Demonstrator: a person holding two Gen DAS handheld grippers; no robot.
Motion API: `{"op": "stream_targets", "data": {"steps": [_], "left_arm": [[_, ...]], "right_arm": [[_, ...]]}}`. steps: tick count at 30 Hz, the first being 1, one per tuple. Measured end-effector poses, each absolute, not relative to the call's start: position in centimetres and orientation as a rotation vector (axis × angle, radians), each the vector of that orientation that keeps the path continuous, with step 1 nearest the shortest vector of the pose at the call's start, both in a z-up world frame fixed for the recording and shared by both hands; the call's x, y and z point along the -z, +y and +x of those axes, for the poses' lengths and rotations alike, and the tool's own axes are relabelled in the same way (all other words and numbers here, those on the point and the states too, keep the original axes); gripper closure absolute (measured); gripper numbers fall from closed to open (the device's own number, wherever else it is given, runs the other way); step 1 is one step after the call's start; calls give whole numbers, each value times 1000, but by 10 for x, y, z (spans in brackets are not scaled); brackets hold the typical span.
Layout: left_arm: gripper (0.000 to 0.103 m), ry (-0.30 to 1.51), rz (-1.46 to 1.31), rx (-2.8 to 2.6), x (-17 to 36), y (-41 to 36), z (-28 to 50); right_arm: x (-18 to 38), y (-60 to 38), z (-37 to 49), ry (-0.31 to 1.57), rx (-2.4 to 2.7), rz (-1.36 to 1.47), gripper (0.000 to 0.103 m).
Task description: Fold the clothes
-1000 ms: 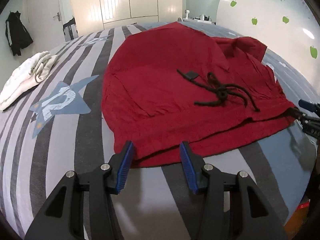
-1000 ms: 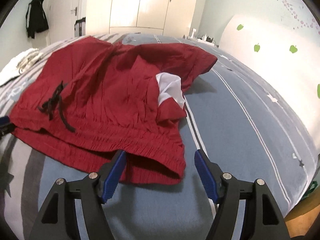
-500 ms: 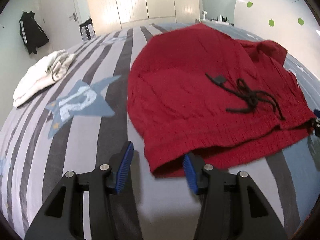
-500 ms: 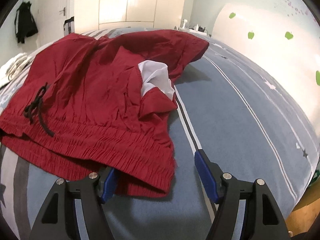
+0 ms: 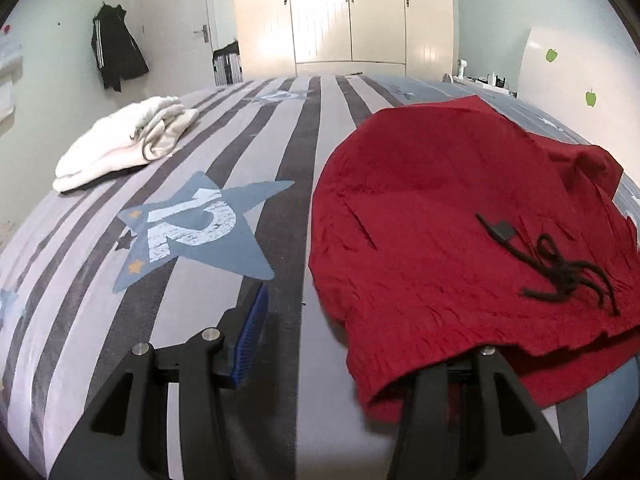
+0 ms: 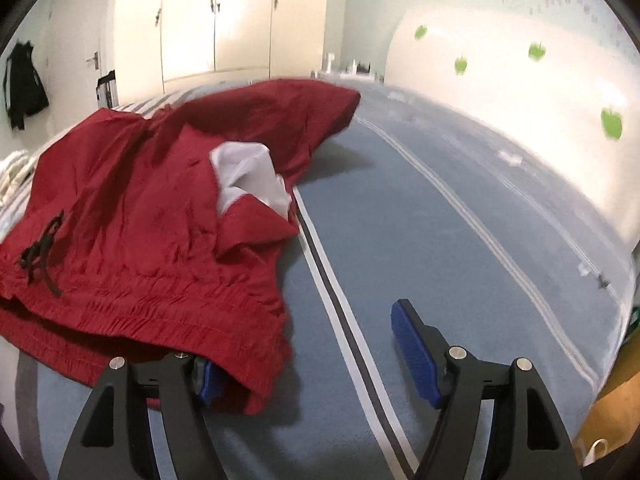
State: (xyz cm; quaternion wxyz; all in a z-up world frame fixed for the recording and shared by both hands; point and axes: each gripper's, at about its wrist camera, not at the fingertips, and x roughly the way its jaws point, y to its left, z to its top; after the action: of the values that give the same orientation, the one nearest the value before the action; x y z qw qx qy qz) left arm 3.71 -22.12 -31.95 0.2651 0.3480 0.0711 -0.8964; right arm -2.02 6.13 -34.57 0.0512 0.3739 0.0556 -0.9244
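Red shorts [image 5: 440, 200] with a black drawstring [image 5: 560, 272] lie spread on the striped bed [image 5: 100, 300], waistband nearest me. My left gripper [image 5: 313, 296] is open at the waistband's left corner. Its right finger is hidden under the red cloth and its left finger [image 5: 250, 332] rests over bare bedspread. In the right wrist view the shorts [image 6: 140, 208] show a white pocket lining [image 6: 248, 176]. My right gripper [image 6: 318, 306] is open at the right corner, its left finger tucked under the waistband and its right finger [image 6: 414, 348] over the blue bedspread [image 6: 440, 240].
A folded white garment [image 5: 124, 144] lies at the bed's far left. A white headboard with green apples [image 6: 500, 100] runs along the right side. Cream wardrobe doors [image 5: 344, 16] stand beyond the bed, and a dark jacket [image 5: 116, 52] hangs on the left wall. The bed's edge [image 6: 608, 412] drops off at lower right.
The left gripper slid left along the waistband to its corner, and its right finger went under the cloth. The right gripper slid right to the other corner, its left finger now covered.
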Motion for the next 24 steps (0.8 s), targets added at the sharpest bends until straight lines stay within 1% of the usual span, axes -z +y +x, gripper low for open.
{"op": "stream_targets", "data": {"steps": [1, 2, 3, 5, 6, 7, 8, 12, 15, 17, 21, 24], "left_arm": [[59, 190, 950, 2421, 320, -222, 36], [65, 186, 960, 2421, 321, -221, 36], [70, 183, 969, 2420, 322, -221, 35], [86, 154, 992, 2434, 323, -217, 28], [90, 132, 1003, 2440, 323, -214, 27], [96, 112, 1006, 2445, 322, -209, 30], [97, 109, 997, 2443, 320, -207, 32], [98, 177, 954, 2444, 302, -209, 38], [98, 172, 904, 2470, 278, -206, 43], [99, 156, 866, 2495, 247, -202, 49], [99, 125, 788, 2540, 182, -200, 52], [99, 105, 721, 2562, 121, -196, 53]], "right_arm": [[348, 62, -23, 171, 2809, 1155, 34], [350, 61, -24, 174, 2799, 1162, 35], [352, 58, -24, 190, 2782, 1166, 38], [352, 50, -22, 232, 2743, 1148, 70], [352, 42, -20, 277, 2716, 1133, 78], [352, 36, -18, 309, 2700, 1119, 92], [351, 33, -16, 319, 2696, 1113, 94], [336, 40, -18, 220, 2691, 1119, 96], [306, 44, -15, 193, 2704, 1048, 97], [279, 48, -13, 167, 2721, 985, 97], [209, 53, -14, 147, 2747, 836, 97], [154, 58, -19, 125, 2754, 775, 97]]}}
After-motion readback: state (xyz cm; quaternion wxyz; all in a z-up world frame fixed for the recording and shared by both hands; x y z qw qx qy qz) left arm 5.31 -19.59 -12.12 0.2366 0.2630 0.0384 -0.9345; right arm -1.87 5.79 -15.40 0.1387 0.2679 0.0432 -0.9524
